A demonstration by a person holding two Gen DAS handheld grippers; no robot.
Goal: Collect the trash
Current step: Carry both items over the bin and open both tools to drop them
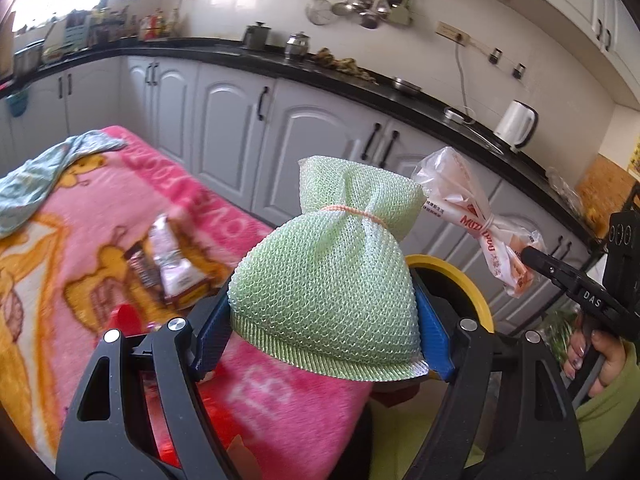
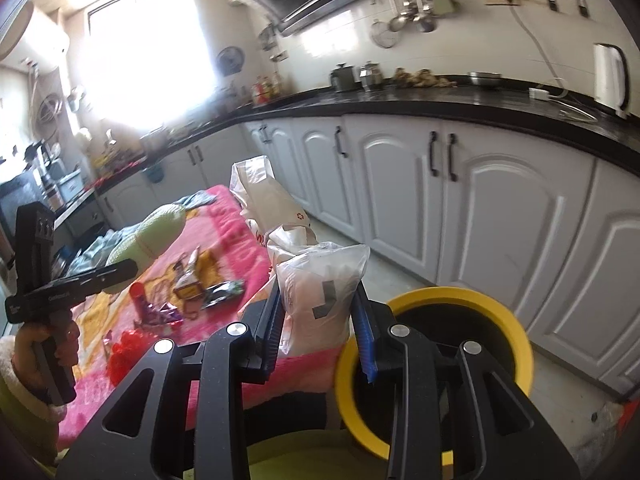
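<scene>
My left gripper [image 1: 324, 320] is shut on a green mesh pouch [image 1: 332, 272] tied with an orange band, held above the table edge and in front of the yellow-rimmed bin [image 1: 472, 284]. It also shows in the right wrist view [image 2: 152, 236]. My right gripper [image 2: 320, 320] is shut on a clear plastic bread bag [image 2: 316, 288], knotted in the middle, held up beside the yellow bin [image 2: 516, 344]. The same bag [image 1: 472, 216] shows in the left wrist view, in the right gripper [image 1: 532, 258].
A pink cartoon blanket [image 1: 132, 208] covers the table, with snack wrappers [image 1: 168, 268], a red item [image 2: 138, 294], red mesh [image 2: 126, 350] and a blue-grey cloth [image 1: 36, 184]. Grey cabinets [image 2: 500, 208] and a black countertop [image 2: 440, 100] stand behind, with a white kettle [image 1: 516, 122].
</scene>
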